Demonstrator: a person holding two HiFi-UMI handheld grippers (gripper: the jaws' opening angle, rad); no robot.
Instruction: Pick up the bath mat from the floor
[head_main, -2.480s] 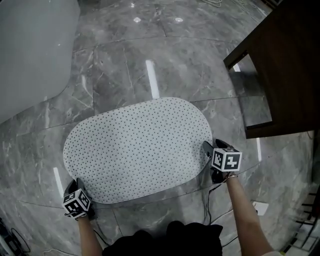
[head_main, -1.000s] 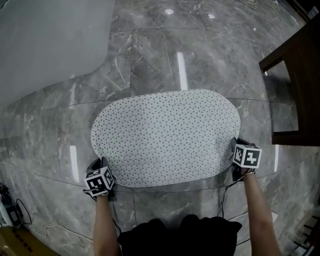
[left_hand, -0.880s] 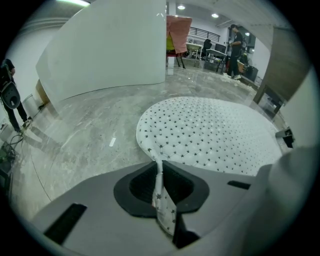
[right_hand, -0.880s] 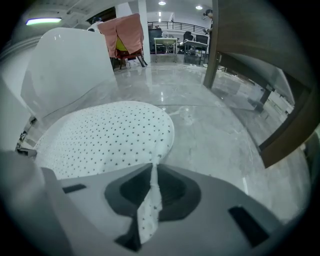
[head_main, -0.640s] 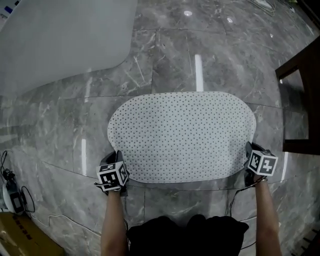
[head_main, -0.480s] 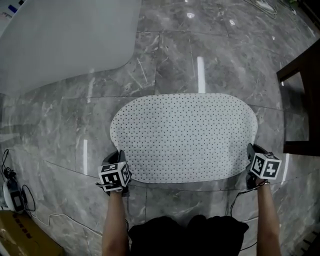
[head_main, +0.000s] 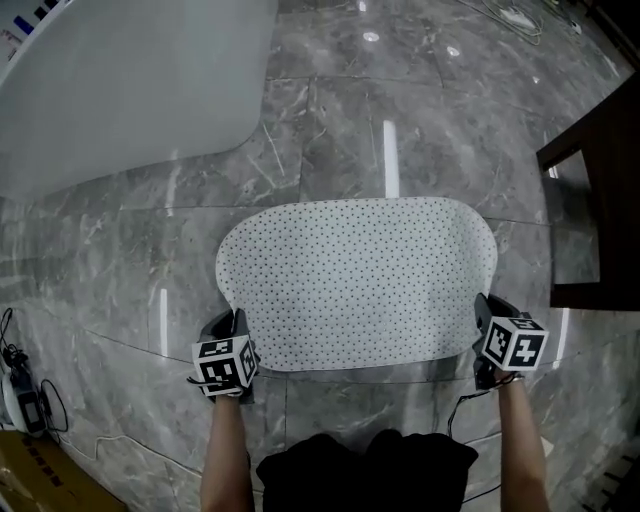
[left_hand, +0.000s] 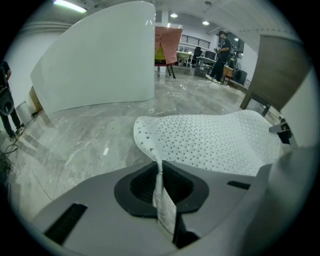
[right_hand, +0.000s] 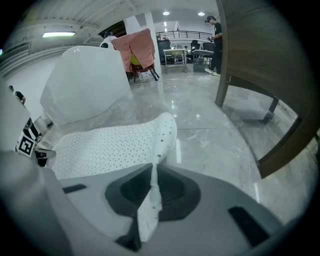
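A white oval bath mat (head_main: 355, 280) with small dark dots is spread over the grey marble floor, its near edge raised. My left gripper (head_main: 232, 345) is shut on the mat's near left corner; in the left gripper view the mat (left_hand: 210, 142) edge is pinched between the jaws at the left gripper (left_hand: 159, 186). My right gripper (head_main: 483, 335) is shut on the near right corner; in the right gripper view the mat (right_hand: 107, 145) curls up from the right gripper (right_hand: 152, 187) jaws.
A white curved bathtub (head_main: 120, 85) stands at the far left. A dark wooden cabinet (head_main: 600, 210) stands on legs at the right. Cables (head_main: 20, 395) and a cardboard box lie at the lower left. A person (left_hand: 222, 50) stands far off.
Both grippers have held the mat's near corners throughout. The near edge has come up off the floor and the mat has drawn slightly toward me; the head view shifted a little.
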